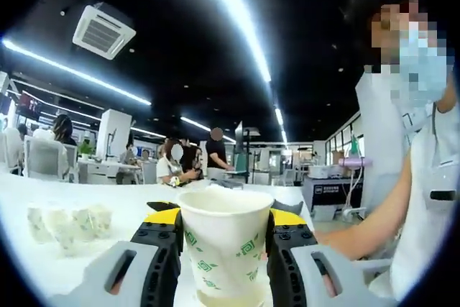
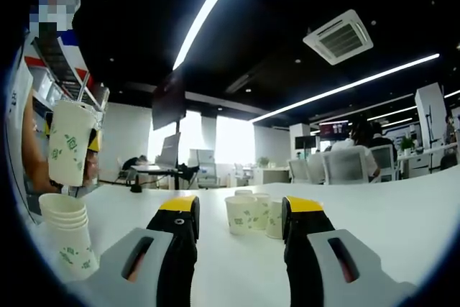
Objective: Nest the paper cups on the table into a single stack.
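With its jaws closed against both sides of a paper cup (image 1: 226, 249), the left gripper (image 1: 226, 239) holds that cup upright and lifted off the table (image 1: 29, 264); in the right gripper view the same cup hangs above and just beside a stack of nested cups (image 2: 67, 239) near the table edge. The right gripper (image 2: 238, 224) has its jaws parted and grips nothing, with a cluster of loose cups (image 2: 253, 215) standing on the table beyond them. To finish this step well, the held cup should be centred over the stack's mouth, kept level, lowered straight and released only once seated; a tilted entry could catch the rim and topple the stack.
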`<state>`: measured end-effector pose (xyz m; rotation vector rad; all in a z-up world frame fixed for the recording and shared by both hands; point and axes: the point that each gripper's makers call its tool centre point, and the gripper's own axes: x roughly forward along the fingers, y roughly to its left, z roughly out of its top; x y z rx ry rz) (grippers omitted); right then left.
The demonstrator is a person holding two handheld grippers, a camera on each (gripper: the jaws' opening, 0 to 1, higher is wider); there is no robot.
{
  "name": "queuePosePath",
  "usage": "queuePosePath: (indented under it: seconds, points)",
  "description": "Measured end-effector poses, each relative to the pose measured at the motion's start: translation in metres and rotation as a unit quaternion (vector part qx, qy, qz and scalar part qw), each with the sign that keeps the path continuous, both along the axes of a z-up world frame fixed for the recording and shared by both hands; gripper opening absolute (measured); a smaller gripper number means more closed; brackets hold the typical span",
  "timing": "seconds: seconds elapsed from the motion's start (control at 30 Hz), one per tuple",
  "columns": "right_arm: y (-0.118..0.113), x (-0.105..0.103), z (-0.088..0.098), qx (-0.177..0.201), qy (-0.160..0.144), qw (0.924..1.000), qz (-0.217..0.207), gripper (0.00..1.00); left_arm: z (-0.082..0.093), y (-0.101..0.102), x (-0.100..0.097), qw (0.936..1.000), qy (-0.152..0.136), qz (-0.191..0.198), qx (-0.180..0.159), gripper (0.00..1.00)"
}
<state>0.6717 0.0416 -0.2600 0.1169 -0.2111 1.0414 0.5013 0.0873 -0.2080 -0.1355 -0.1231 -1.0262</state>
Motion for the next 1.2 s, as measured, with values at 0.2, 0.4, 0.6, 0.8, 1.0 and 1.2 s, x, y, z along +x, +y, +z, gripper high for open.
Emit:
queuePosePath:
  seconds: [0.2,0.4,0.6,0.8,1.0,1.2]
  points:
    - [0.000,0.001,0.001,0.000,0.000,1.0000,0.001,0.48,-0.018,-0.008,-0.003,1.0000,0.008,-0.005,-0.001,0.49]
    - [0.000,0.001,0.001,0.002,0.000,1.0000,0.000,0.48,-0.026,-0.012,-0.004,0.9999,0.000,0.001,0.014,0.49]
    - [0.000,0.002,0.002,0.001,0.000,1.0000,0.001,0.48,-0.034,-0.015,-0.004,0.9995,-0.005,0.003,0.031,0.49]
    - [0.002,0.003,-0.001,0.000,0.002,1.0000,0.003,0.48,-0.041,-0.017,-0.004,0.9989,-0.008,0.003,0.045,0.49]
    - [0.000,0.003,0.001,0.004,0.001,1.0000,0.001,0.48,-0.045,-0.018,-0.003,0.9991,0.000,0.001,0.043,0.49]
    - [0.002,0.002,-0.001,0.002,0.002,1.0000,0.003,0.48,-0.050,-0.019,-0.004,0.9988,0.006,0.000,0.048,0.50]
